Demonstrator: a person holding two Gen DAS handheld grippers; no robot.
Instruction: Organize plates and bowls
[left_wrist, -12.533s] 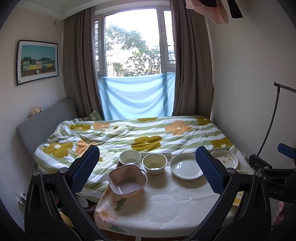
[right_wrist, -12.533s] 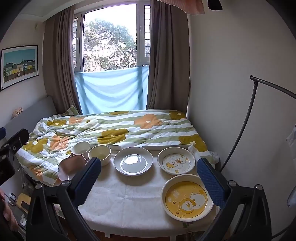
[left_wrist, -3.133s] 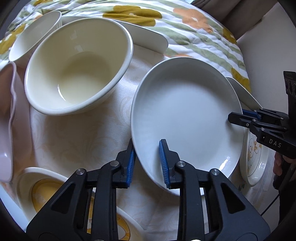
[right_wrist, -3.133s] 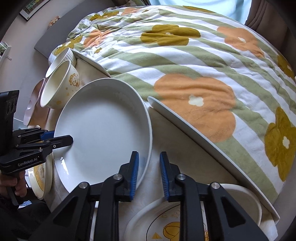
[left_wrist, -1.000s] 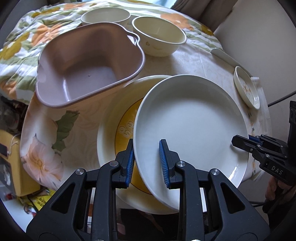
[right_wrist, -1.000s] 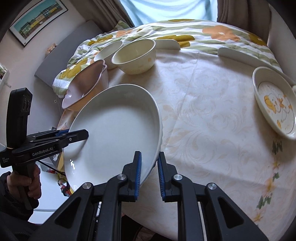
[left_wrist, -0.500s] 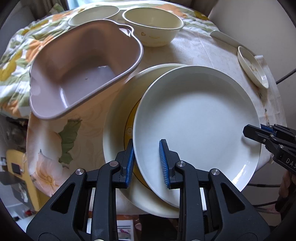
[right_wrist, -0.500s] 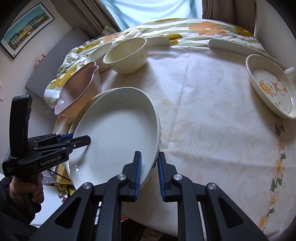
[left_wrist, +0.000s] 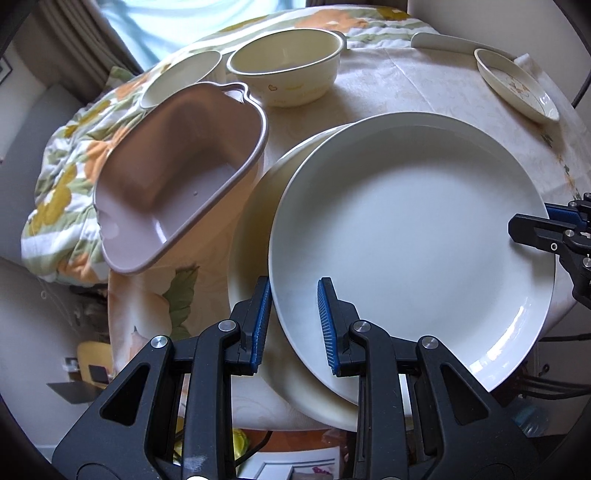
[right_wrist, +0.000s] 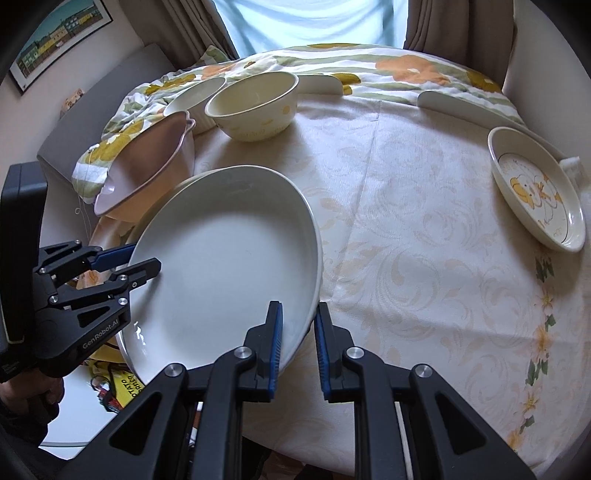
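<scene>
Round worktop under a cream patterned cloth (right_wrist: 424, 229), pushed against a flower-print bed. Near its front-left edge, a large cream plate (left_wrist: 255, 206) lying flat, with a plain white deep plate (left_wrist: 406, 236) held over it, tilted and offset rather than nested. Left gripper (left_wrist: 294, 325) with fingers clamped on the white plate's near rim; right gripper (right_wrist: 297, 345) clamped likewise on the opposite rim. Best lowered level and centred (rims aligned all round), both grips released only once seated. Pink squarish bowl (left_wrist: 177, 177) just beside, so keep clear. Beyond: cream bowl (right_wrist: 255, 105), small duck-print dish (right_wrist: 535, 192).
</scene>
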